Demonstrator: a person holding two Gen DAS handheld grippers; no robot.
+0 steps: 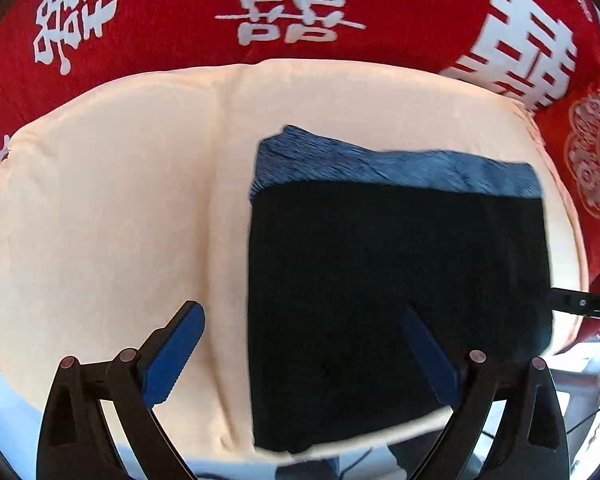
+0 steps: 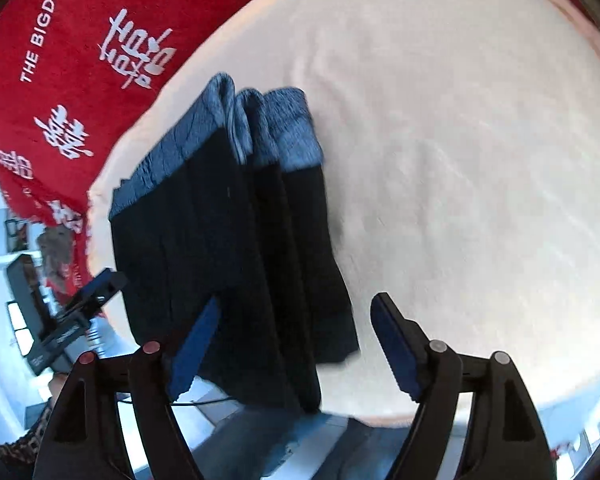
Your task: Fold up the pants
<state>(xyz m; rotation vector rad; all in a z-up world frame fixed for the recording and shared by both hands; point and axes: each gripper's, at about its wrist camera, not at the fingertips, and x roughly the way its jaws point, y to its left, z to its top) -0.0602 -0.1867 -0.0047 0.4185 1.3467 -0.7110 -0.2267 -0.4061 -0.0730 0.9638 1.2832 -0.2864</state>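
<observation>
The black pants with a blue-grey waistband lie folded into a compact rectangle on a cream cushion. My left gripper is open and empty, hovering above the fold's near left edge. In the right wrist view the folded pants show as several stacked layers with the waistband at the far end. My right gripper is open and empty, just above the near end of the stack. The tip of the right gripper shows at the right edge of the left wrist view.
A red blanket with white characters lies behind and around the cushion, also seen in the right wrist view. The cushion's near edge drops off to the floor. Furniture stands at the far left.
</observation>
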